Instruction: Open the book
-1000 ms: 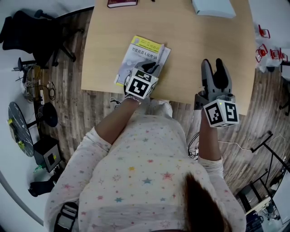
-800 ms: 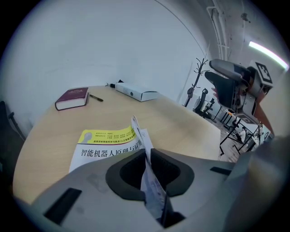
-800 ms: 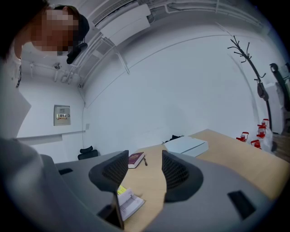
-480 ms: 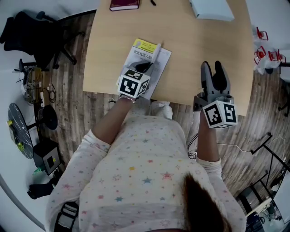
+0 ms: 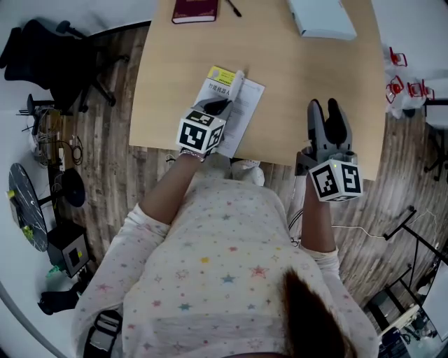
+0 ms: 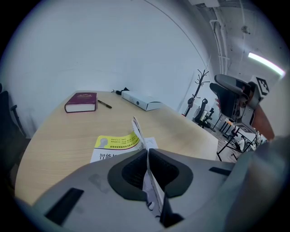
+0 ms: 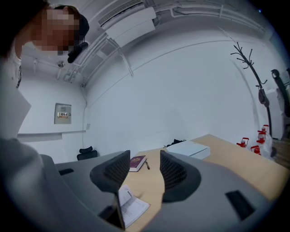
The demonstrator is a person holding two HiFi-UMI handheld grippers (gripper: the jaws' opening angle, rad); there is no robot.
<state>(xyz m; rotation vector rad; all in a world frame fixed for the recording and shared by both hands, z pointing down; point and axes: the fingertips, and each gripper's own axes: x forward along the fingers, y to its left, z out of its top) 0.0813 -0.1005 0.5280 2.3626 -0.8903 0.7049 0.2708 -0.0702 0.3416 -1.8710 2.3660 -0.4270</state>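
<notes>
A white book with a yellow band (image 5: 220, 75) lies on the wooden table (image 5: 301, 77), near its front edge. Its front cover (image 5: 236, 82) stands lifted on edge, and a white inner page (image 5: 245, 105) shows beneath it. My left gripper (image 5: 220, 105) is shut on that cover. In the left gripper view the thin cover (image 6: 138, 133) runs up out of the closed left gripper (image 6: 147, 171). My right gripper (image 5: 327, 119) hovers open and empty over the table's front right. The right gripper view shows the right gripper (image 7: 140, 168) with the book (image 7: 132, 206) low on its left.
A maroon book (image 5: 194, 10), a pen (image 5: 233, 8) and a white box (image 5: 320, 17) lie at the table's far side. A black office chair (image 5: 42, 56) stands on the left. Small red items (image 5: 402, 87) sit off the right edge.
The left gripper has closed on the cover's edge and raised it, so the book went from closed to partly open. The right gripper has hardly shifted.
</notes>
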